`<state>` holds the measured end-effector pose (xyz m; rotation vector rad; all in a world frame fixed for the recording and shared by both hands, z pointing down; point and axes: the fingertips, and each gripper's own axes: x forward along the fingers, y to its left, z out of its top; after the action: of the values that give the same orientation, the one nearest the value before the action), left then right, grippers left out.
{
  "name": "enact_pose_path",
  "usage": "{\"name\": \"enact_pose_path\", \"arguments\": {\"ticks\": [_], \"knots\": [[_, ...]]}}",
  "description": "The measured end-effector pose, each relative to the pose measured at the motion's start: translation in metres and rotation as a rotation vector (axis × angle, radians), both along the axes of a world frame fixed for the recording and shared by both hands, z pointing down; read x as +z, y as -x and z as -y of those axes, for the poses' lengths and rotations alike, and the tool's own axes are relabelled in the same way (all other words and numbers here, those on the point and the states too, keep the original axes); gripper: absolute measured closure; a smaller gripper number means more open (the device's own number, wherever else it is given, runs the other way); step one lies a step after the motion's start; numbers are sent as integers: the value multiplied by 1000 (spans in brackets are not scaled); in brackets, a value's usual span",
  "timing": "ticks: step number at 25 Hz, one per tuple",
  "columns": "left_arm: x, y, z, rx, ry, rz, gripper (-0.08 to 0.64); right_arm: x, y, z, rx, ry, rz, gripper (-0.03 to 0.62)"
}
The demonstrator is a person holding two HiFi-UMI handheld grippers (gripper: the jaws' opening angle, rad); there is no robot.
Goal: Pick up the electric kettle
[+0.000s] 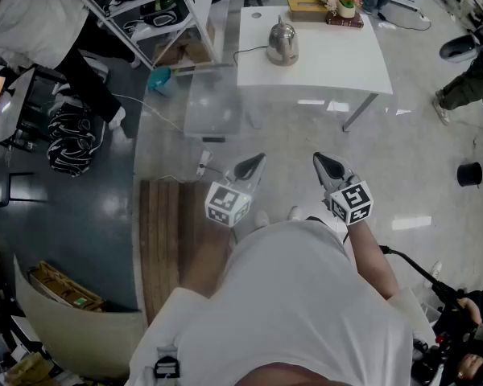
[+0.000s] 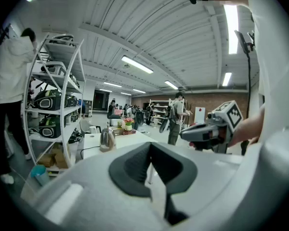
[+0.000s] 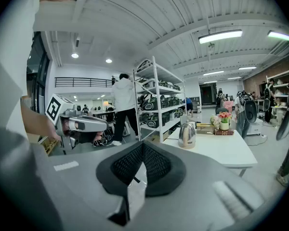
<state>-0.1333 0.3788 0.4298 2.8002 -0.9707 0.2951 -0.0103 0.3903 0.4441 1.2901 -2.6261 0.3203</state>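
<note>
The grey floor (image 1: 402, 151) ahead of me is wide and bare, so I have room to walk up. The white surface (image 1: 338, 71) stands well apart from me, with a tall shelf (image 1: 185, 6) just beside its left edge. The electric kettle (image 1: 282, 43) sits upright on the left half of the surface. My left gripper (image 1: 254, 162) and right gripper (image 1: 324, 162) point forward side by side. Both pairs of fingers (image 3: 130, 165) are pressed together on nothing. I think that is because the kettle is too far to reach.

Kettle (image 1: 282, 43) on table (image 1: 322, 64) L side, flowers (image 1: 348, 1) at far edge, shelf rack (image 1: 200, 14) L of table
</note>
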Motion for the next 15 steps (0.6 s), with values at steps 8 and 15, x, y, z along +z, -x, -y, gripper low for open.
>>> {"name": "enact_pose_path", "arguments": {"ticks": [8,15], "knots": [[-2,1,-6,-4,5,-3,557,-3,0,-6,1,2,-1,598],[2,1,-4,-11,4,0,557,4,-2,-4,-3,8,2,598]]}}
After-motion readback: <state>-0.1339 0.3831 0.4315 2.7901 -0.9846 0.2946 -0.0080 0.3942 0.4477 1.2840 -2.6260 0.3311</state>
